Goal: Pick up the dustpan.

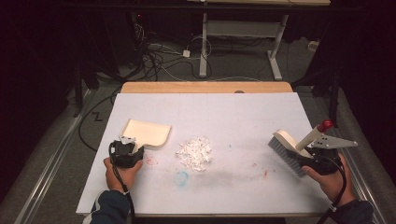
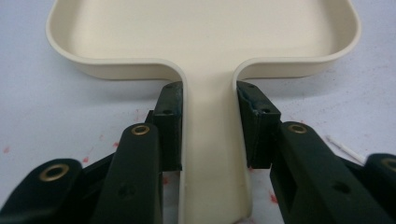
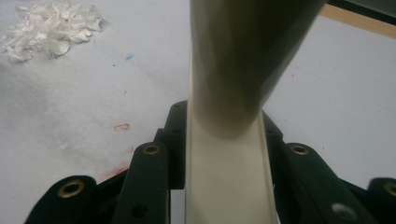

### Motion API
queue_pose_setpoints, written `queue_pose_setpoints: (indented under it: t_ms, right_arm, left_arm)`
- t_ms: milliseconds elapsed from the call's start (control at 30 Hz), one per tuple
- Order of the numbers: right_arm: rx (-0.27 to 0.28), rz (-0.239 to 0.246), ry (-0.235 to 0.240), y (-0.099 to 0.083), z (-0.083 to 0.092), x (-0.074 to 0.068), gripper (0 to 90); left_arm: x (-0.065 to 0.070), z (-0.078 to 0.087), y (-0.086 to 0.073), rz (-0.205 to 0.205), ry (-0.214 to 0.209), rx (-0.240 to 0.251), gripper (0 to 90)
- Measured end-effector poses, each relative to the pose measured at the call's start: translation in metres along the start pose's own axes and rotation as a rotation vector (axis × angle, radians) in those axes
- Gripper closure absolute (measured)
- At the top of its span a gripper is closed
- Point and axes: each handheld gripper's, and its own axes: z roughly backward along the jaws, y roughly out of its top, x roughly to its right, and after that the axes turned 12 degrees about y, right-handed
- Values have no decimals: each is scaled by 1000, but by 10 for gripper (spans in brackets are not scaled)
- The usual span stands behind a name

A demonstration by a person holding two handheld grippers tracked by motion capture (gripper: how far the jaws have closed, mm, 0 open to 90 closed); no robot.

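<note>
high view: the dustpan (image 1: 146, 132) is clamped by its handle in the left gripper (image 1: 127, 150), the brush (image 1: 290, 150) in the right gripper (image 1: 312, 157). the paper scraps (image 1: 194, 153) are heaped between them, nearer the dustpan, so the brush must be swept leftward.

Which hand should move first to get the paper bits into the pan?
Probably the right. Its hand-held gripper holds the brush, and the scraps lie between it and the dustpan, which the left hand-held gripper already holds beside them.

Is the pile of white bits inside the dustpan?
No, the white bits lie on the table beside the dustpan.
</note>
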Motion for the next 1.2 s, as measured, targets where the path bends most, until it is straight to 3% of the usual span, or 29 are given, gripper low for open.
queue_pose_setpoints:
  t_ms: [467,833,1033,1067,1200]
  right_arm:
    - [-5,2,1,-1,0,1,675]
    - [-3,1,-3,-1,2,0,675]
    - [-4,-4,-3,-2,2,2,676]
    - [-5,-5,-3,-2,2,2,675]
    - [-7,-3,1,-2,1,2,675]
  left_arm:
    - [-2,1,2,-12,-17,3,632]
    - [-16,18,8,-21,-33,55,633]
    - [-30,35,11,-88,-48,61,634]
    - [-34,40,11,-119,-58,49,634]
    - [-41,47,8,-147,-80,45,633]
